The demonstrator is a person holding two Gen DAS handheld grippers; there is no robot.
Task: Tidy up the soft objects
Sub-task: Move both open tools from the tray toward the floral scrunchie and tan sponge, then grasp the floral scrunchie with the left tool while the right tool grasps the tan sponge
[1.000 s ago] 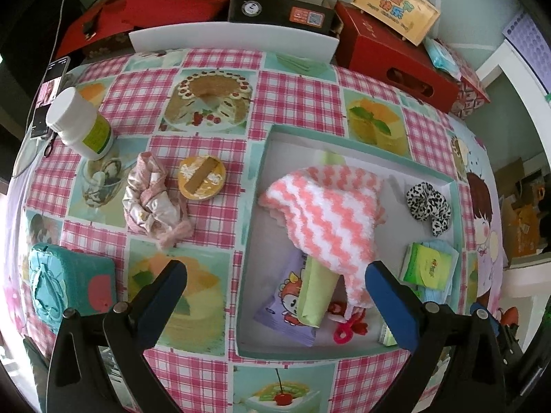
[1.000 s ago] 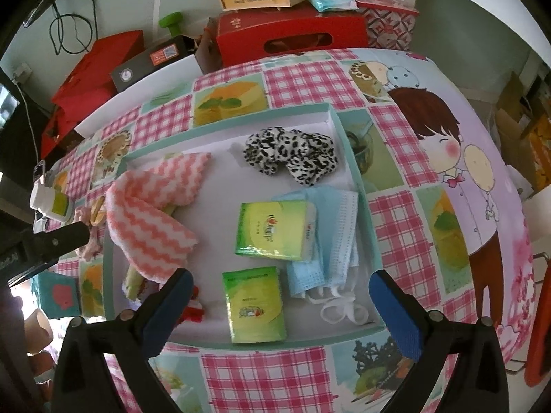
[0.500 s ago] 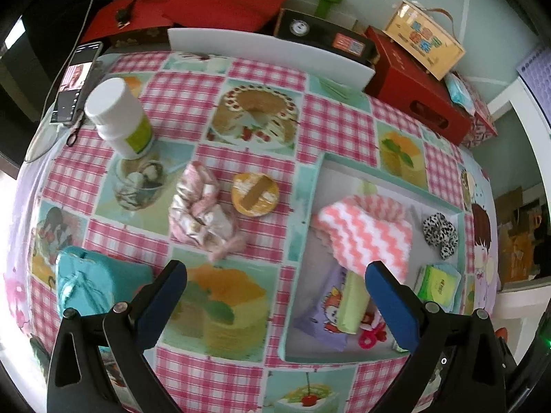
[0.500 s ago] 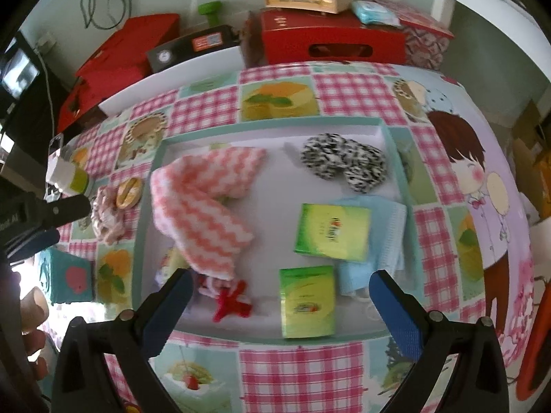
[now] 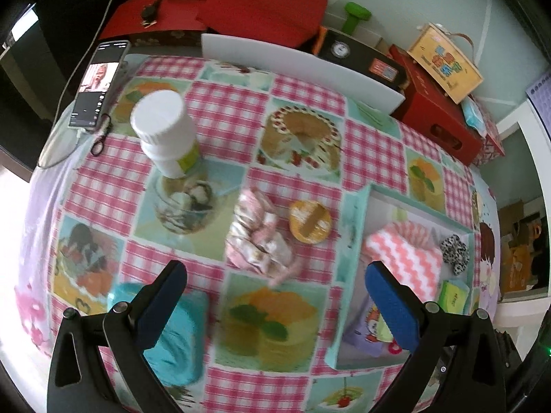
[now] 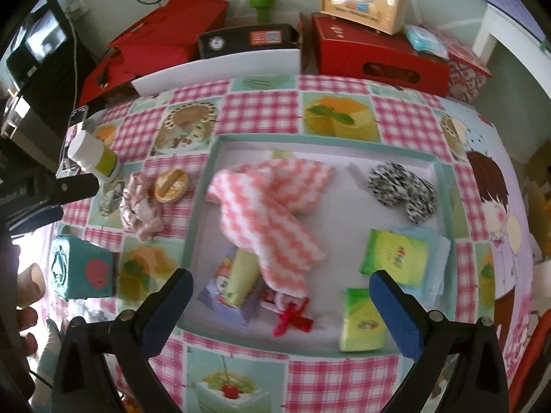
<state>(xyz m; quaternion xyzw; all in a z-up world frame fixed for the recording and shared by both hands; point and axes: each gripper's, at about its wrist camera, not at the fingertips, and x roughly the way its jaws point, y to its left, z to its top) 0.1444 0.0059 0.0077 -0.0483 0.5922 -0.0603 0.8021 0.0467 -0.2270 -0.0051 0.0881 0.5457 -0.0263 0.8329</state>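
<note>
A pale pink crumpled scrunchie (image 5: 260, 241) (image 6: 139, 206) lies on the checked tablecloth, left of the teal-rimmed tray (image 5: 354, 227) (image 6: 203, 186). Inside the tray lie a pink-and-white zigzag cloth (image 5: 406, 258) (image 6: 272, 213), a leopard-print scrunchie (image 5: 455, 253) (image 6: 401, 189), green tissue packs (image 6: 394, 253), a blue mask (image 6: 435, 261) and small packets. A teal soft pouch (image 5: 175, 337) (image 6: 82, 268) sits near the front left. My left gripper (image 5: 275, 306) hovers open above the cloth, just short of the pink scrunchie. My right gripper (image 6: 280, 313) hangs open over the tray's near edge.
A white bottle (image 5: 165, 134) (image 6: 93, 156) and a round orange tin (image 5: 310, 222) (image 6: 170, 180) stand by the pink scrunchie. A phone (image 5: 98, 84) lies at the far left edge. Red boxes (image 6: 378, 51) and a white board (image 5: 299, 69) line the back. A person's fingers (image 6: 27, 296) show at left.
My left gripper has swung left, away from the tray, so the pink scrunchie now sits ahead between its fingers. My right gripper has drifted left over the tray. Both stayed open.
</note>
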